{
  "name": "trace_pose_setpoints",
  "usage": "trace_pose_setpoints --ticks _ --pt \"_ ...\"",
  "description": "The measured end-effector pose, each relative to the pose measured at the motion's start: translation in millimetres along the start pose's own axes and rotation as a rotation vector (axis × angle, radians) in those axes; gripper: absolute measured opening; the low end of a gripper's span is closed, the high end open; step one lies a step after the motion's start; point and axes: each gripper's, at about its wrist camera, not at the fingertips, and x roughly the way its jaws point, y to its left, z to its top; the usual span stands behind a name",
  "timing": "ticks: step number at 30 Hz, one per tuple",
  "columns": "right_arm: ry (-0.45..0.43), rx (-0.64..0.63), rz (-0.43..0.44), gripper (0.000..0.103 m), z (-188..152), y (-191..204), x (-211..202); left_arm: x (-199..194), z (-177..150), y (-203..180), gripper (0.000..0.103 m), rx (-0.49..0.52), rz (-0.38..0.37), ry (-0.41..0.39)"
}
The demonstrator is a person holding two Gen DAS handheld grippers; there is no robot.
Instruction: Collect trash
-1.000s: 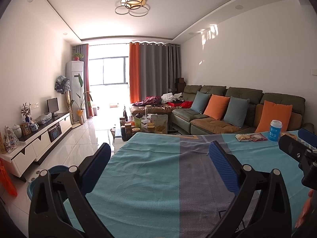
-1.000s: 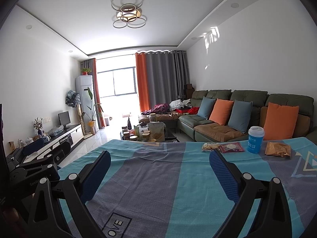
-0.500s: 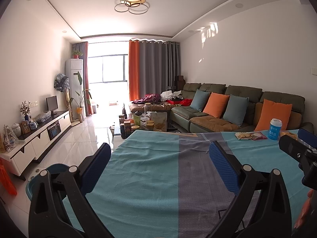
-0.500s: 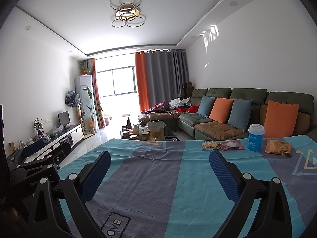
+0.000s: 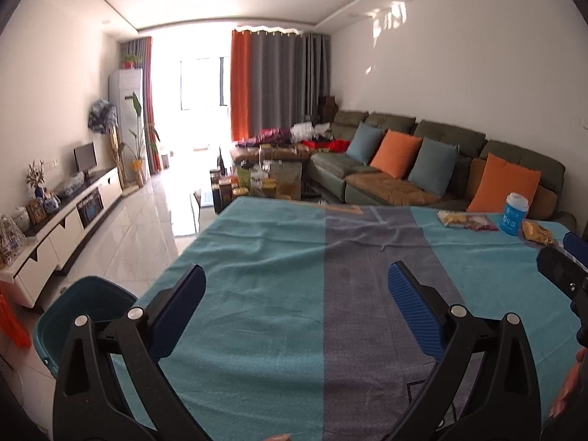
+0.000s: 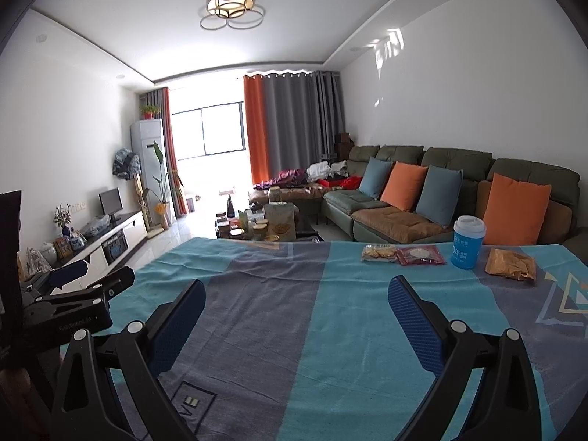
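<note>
On the far right part of a table with a teal and grey cloth (image 6: 279,316) lie a clear snack packet (image 6: 378,253), a red packet (image 6: 420,255), a blue paper cup with a white lid (image 6: 467,241) and an orange-brown wrapper (image 6: 510,268). The left wrist view shows the same cup (image 5: 514,214) and packets (image 5: 465,219) at its right edge. My right gripper (image 6: 297,292) is open and empty, well short of them. Over the cloth's left part, my left gripper (image 5: 296,275) is also open and empty. A teal bin (image 5: 82,312) stands on the floor by the table's left edge.
Beyond the table are a cluttered coffee table (image 6: 261,222) and a green sofa with orange and blue cushions (image 6: 433,191). A white TV cabinet (image 5: 62,220) runs along the left wall, with glossy tiled floor (image 5: 147,220) between. A person's fingers (image 5: 567,393) show at the lower right.
Both cameras have tilted downward, so the ceiling lamp has slid up and the table fills more of each view. Both grippers stayed open and empty.
</note>
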Motion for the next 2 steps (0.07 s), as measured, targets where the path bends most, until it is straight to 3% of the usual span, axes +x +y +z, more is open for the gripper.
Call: trace_pose_setpoints --ticks 2 --pt "0.103 0.001 -0.038 0.096 0 -10 21 31 2 2 0.097 -0.01 -0.004 0.099"
